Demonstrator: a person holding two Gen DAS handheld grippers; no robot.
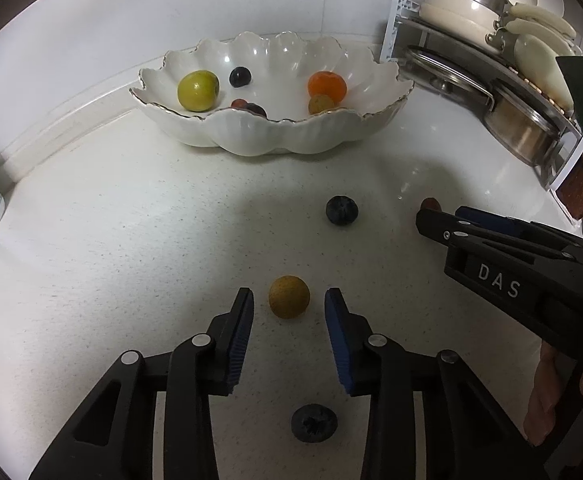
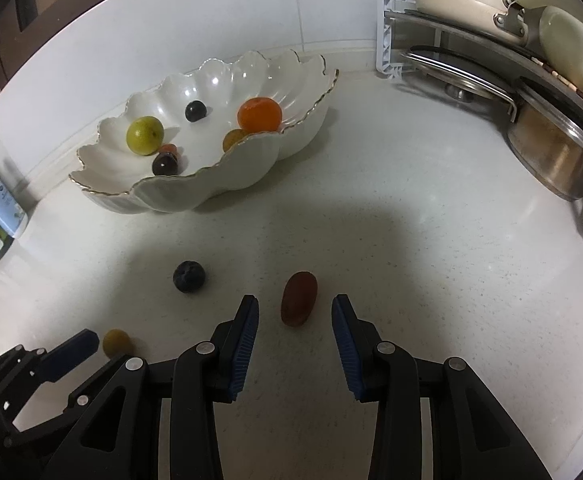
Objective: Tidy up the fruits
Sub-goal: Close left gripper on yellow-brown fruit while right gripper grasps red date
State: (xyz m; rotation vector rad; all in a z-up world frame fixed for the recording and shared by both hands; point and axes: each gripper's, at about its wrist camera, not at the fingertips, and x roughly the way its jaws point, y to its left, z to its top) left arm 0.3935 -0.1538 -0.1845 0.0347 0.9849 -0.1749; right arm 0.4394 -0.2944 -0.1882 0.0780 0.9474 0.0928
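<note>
The tan round fruit [image 1: 289, 297] sits on the counter [image 1: 131, 240] between the spread fingers of your left gripper [image 1: 288, 300], untouched. Your right gripper [image 2: 295, 307] is likewise wide around the reddish oval fruit [image 2: 299, 298]. A blueberry [image 1: 342, 210] lies between them, the scalloped bowl [image 1: 251, 136] of fruit beyond.

The bowl [image 1: 271, 120] sits at the table's [image 1: 111, 260] back, fruits inside. A pot rack [image 1: 491, 92] stands right of it. Loose fruits lie in front.
</note>
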